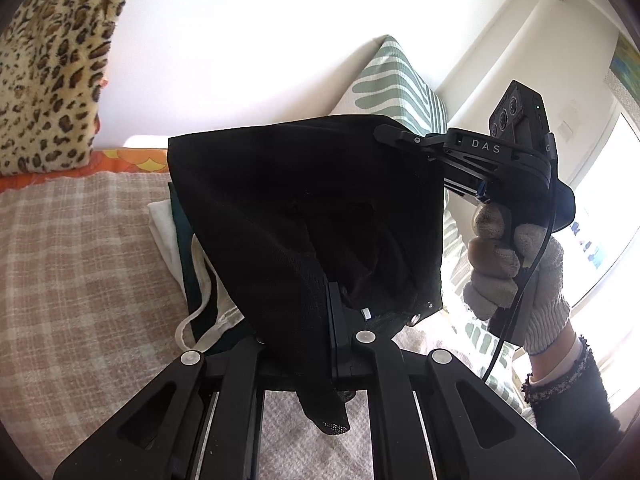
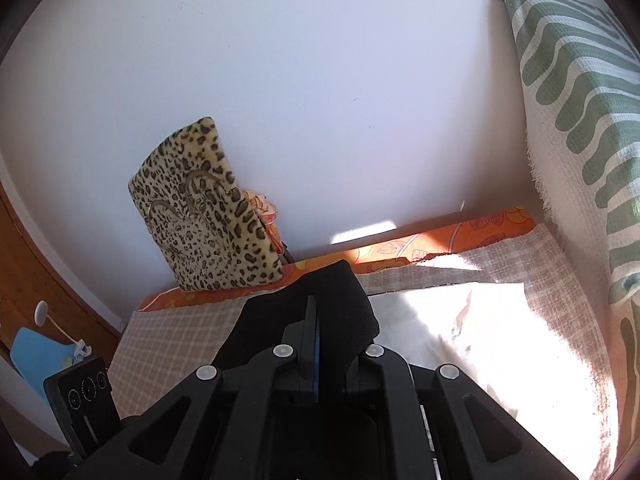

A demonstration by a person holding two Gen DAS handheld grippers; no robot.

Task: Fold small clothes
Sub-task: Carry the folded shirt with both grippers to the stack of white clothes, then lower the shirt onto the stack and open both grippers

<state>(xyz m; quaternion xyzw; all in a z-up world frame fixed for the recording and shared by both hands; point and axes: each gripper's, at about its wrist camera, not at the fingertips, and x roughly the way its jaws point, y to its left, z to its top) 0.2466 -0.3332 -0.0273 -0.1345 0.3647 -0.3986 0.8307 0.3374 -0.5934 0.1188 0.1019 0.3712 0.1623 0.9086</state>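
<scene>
A black garment (image 1: 304,208) hangs stretched between both tongs above the bed (image 1: 80,240). The left tongs (image 1: 334,312) clench its edge at six o'clock; the right tongs (image 1: 394,133) clench its corner at two o'clock.

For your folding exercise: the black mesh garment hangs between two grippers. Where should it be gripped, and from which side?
Grip the black mesh garment at its two upper corners, approaching from opposite sides, as the left gripper and right gripper do: it then hangs spread above the checked bedcover.

A plain white wall (image 2: 280,80) is seen behind a bed spread with a beige checked woven cover (image 1: 80,240) over an orange leaf-patterned sheet (image 2: 460,236). A leopard-print plush cushion (image 2: 204,208) and a green-and-white wavy-striped pillow (image 2: 580,120) are leaned against the wall. Strong daylight is admitted through a bright window (image 1: 608,184).
</scene>
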